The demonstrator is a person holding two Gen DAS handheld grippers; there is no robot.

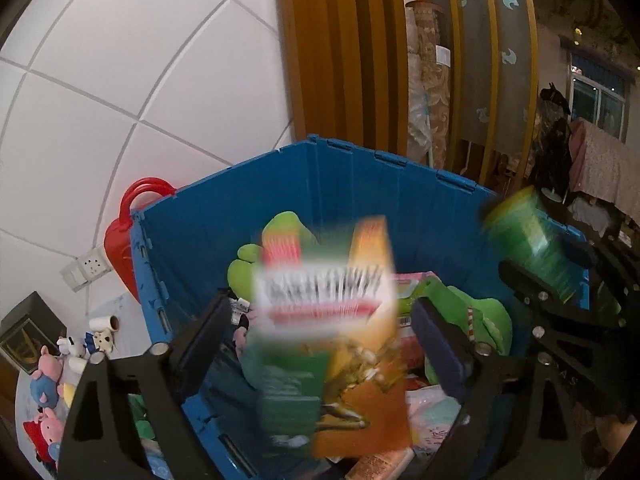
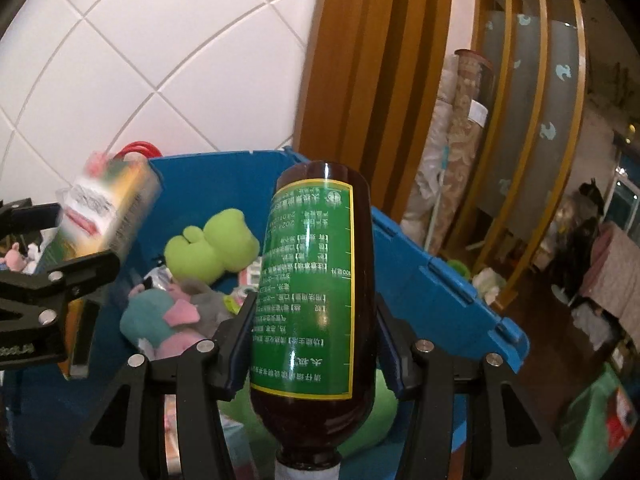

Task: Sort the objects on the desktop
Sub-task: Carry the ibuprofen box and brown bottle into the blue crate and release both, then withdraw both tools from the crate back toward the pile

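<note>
At the far left of the left wrist view, small plush toys point(image 1: 60, 364) lie on a pale tabletop point(image 1: 116, 308), and a red plastic heart-shaped case point(image 1: 120, 236) stands just beside the blue folding plastic crate point(image 1: 360, 184). The left gripper point(image 1: 320, 332) stands wide apart over the crate — a blurred green-and-orange carton with a barcode point(image 1: 326, 320) sits between its pads, touching neither. Inside the crate lies a light green plush frog point(image 2: 212, 248) among other soft toys. Further right, the right gripper point(image 2: 314, 332) carries a brown bottle with a green label point(image 2: 316, 300), cap toward the camera — whether its pads press on it cannot be told.
</note>
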